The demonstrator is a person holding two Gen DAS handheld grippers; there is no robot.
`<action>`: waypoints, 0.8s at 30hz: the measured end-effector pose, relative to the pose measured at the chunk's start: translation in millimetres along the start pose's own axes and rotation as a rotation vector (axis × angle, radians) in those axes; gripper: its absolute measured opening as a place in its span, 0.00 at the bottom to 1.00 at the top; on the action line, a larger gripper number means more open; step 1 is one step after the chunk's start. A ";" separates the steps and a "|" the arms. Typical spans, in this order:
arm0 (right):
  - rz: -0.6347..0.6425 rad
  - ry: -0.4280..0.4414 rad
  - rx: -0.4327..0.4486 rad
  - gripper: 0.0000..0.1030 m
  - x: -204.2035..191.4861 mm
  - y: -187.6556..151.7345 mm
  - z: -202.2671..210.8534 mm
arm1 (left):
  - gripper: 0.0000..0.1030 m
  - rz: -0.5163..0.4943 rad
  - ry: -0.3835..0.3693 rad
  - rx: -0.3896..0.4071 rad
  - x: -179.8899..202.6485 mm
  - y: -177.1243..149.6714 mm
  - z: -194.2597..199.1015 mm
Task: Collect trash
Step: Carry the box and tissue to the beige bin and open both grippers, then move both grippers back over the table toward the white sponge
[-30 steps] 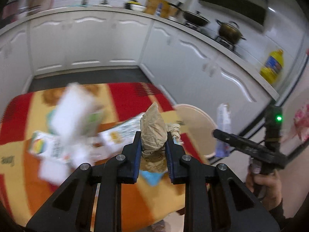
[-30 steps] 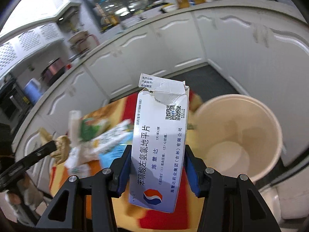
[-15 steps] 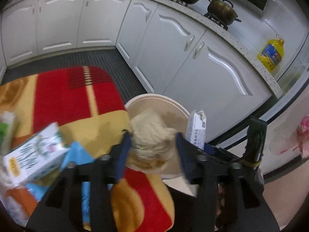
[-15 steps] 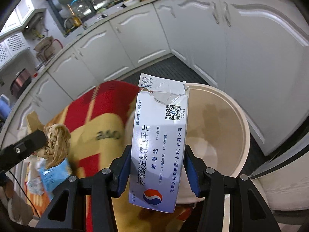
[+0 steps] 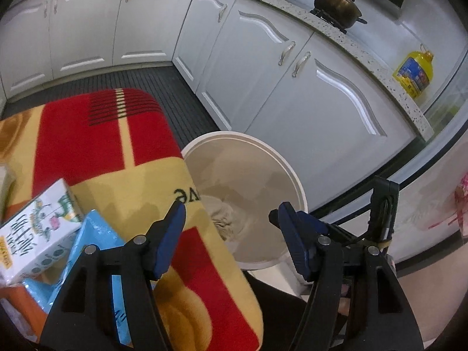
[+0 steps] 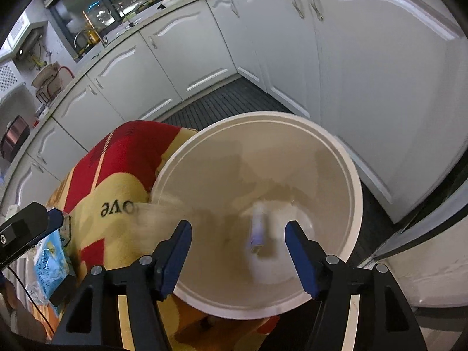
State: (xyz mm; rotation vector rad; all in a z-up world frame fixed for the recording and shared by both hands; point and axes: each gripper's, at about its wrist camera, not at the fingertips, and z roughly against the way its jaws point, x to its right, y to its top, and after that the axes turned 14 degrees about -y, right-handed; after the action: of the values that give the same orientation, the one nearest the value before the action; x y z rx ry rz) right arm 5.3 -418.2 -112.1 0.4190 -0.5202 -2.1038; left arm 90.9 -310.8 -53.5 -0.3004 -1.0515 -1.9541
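Note:
A cream round bin (image 5: 292, 172) (image 6: 355, 187) stands on the floor beside a table with a red and yellow cloth (image 5: 96, 146) (image 6: 117, 187). My left gripper (image 5: 231, 219) is open and empty over the bin's near edge. The crumpled brown paper (image 5: 225, 219) lies inside the bin. My right gripper (image 6: 238, 231) is open and empty above the bin. The white medicine box (image 6: 259, 231) is blurred inside the bin, falling or just landed. A white carton (image 5: 38, 231) and a blue packet (image 5: 90, 239) (image 6: 51, 257) lie on the cloth.
White kitchen cabinets (image 5: 263, 67) (image 6: 365, 58) run behind and to the right of the bin. A dark ribbed floor mat (image 5: 163, 84) lies in front of them. A pot (image 5: 336, 3) and a yellow oil bottle (image 5: 415, 71) stand on the counter.
Both grippers moved over the bin and opened. The left let go of the crumpled brown paper and the right let go of the white box; both are now in the bin.

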 end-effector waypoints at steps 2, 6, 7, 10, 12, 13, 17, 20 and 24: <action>0.002 0.001 0.004 0.62 -1.4 -2.6 3.4 | 0.63 -0.008 0.028 0.013 0.7 -3.1 7.1; 0.013 0.013 0.020 0.62 -10.9 -5.9 11.3 | 0.63 -0.025 0.079 0.048 -0.3 -10.8 24.5; 0.020 0.014 0.028 0.63 -14.6 -7.6 15.3 | 0.63 -0.033 0.087 0.052 -0.3 -13.2 27.9; 0.043 0.022 0.049 0.65 -24.0 -13.5 26.8 | 0.63 -0.074 0.135 0.075 2.0 -23.1 42.0; 0.057 0.031 0.065 0.65 -32.0 -16.2 37.1 | 0.63 -0.102 0.157 0.093 2.8 -29.5 52.5; 0.061 0.036 0.070 0.65 -34.5 -16.1 39.8 | 0.63 -0.110 0.166 0.100 2.8 -32.1 56.9; 0.092 0.056 0.101 0.66 -53.0 -20.6 59.6 | 0.63 -0.133 0.205 0.136 -0.8 -42.7 79.7; 0.114 0.070 0.121 0.69 -66.2 -24.6 72.4 | 0.63 -0.138 0.237 0.162 -6.4 -50.1 96.7; 0.152 0.094 0.138 0.72 -88.7 -30.6 87.1 | 0.63 -0.140 0.278 0.193 -16.5 -58.1 118.7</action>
State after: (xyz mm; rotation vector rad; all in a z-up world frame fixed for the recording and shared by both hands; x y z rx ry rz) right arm -10.0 -310.5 -44.6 0.5377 -0.6252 -1.8994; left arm 33.7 -194.7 -22.3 0.1512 -1.0879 -1.9306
